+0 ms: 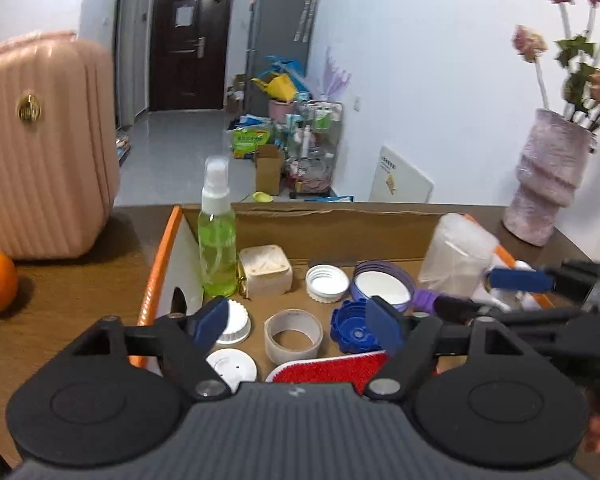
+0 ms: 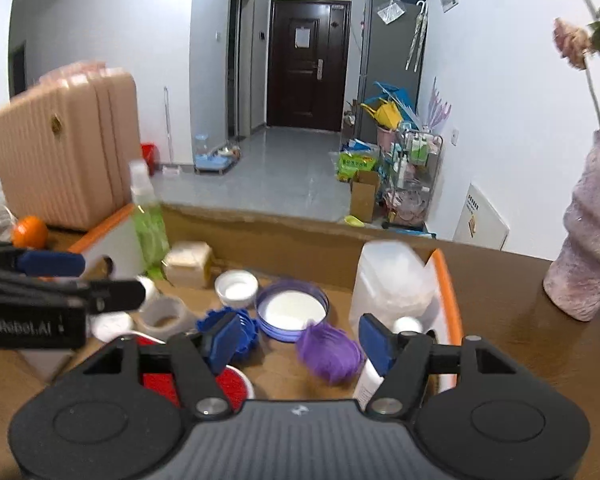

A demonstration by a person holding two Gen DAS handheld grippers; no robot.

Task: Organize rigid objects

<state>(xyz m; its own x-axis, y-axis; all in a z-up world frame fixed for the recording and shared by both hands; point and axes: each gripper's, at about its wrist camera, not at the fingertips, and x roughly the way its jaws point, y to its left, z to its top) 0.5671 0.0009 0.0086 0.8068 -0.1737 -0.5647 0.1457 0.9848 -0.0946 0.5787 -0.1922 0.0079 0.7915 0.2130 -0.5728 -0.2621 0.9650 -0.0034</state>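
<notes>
Both released, the left gripper (image 1: 296, 320) and right gripper (image 2: 300, 340) hover over the cardboard box (image 1: 340, 220) of lids, apparently between picks, with the tape roll (image 1: 293, 336) or purple cap (image 2: 330, 354) the likely next grasp.

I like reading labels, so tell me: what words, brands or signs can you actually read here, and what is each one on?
"enRobot.AI", start cut off: on the left gripper, seen from the right wrist.
Too small or blurred to read:
paper on the door
print on the white panel
green bag
white tube in the box

Caps (image 1: 327, 282), tape roll (image 1: 293, 335), spray bottle (image 1: 217, 236) inside cardboard box (image 1: 340, 224).
</notes>
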